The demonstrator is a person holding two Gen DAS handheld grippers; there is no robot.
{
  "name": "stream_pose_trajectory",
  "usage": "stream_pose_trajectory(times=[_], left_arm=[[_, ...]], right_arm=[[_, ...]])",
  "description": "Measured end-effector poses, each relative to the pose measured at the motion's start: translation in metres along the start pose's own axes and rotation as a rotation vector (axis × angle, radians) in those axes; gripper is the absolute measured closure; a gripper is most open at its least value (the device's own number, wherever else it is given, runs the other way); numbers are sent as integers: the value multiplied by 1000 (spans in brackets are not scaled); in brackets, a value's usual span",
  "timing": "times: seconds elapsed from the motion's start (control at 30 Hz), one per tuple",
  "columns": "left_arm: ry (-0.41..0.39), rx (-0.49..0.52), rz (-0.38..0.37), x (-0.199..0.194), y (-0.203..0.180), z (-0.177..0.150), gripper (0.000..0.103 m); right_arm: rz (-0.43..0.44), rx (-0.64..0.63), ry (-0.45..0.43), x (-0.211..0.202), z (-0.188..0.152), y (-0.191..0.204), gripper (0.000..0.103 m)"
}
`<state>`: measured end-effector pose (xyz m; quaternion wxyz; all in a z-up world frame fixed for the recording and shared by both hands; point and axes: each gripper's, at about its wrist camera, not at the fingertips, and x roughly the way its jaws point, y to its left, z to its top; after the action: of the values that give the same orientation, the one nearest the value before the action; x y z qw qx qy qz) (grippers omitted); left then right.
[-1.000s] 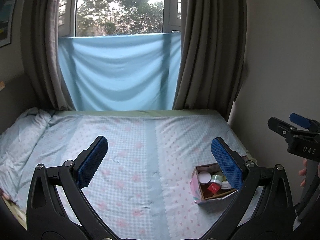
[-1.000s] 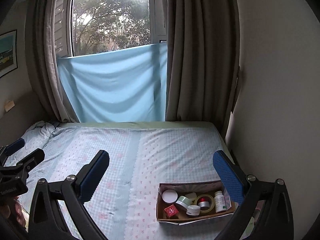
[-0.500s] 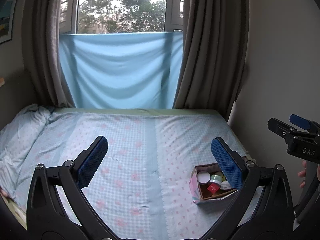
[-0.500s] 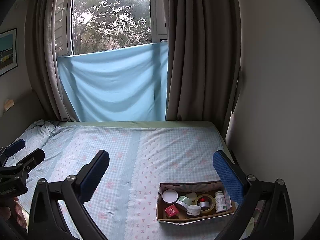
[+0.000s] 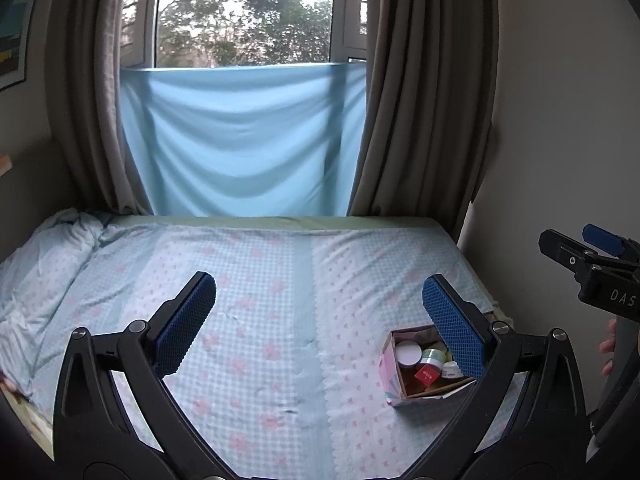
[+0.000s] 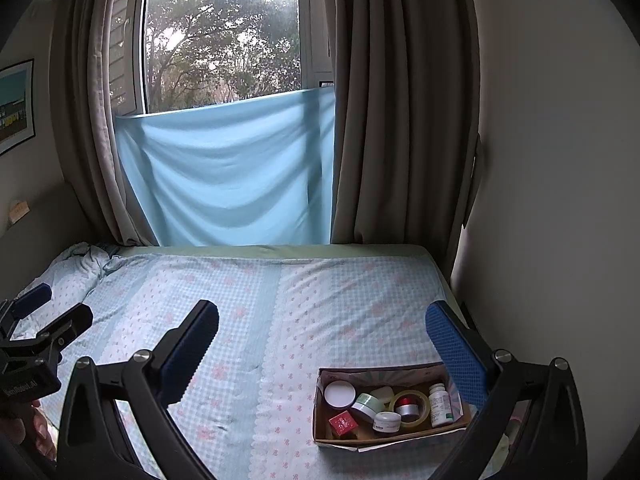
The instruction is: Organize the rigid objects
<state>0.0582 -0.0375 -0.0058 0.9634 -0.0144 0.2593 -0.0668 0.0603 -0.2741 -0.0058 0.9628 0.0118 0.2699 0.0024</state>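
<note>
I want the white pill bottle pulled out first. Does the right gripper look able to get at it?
Probably yes: the right gripper is open and empty above the bed, and the pill bottle lies uncovered in the open-topped box, beside the tape roll.

Box (image 6: 394,436) on bed (image 6: 280,304), near right edge.

Dim, soft daylight enters through the window (image 6: 224,40) — sky overexposed, fisheye edges bent and vignetted, focus sharp.

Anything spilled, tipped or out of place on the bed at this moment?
Nothing is spilled. All the small items sit inside the cardboard box on the bed: jars, a tape roll, and a white pill bottle. Both grippers, left and right, hang open and empty.
</note>
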Motion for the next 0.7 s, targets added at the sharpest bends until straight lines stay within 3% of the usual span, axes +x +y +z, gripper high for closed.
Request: stream_pose_trajectory(times=[0.7], left_arm=[[-6, 7, 10, -2, -9, -1, 0]], right_arm=[[-2, 2, -2, -1, -2, -3, 0]])
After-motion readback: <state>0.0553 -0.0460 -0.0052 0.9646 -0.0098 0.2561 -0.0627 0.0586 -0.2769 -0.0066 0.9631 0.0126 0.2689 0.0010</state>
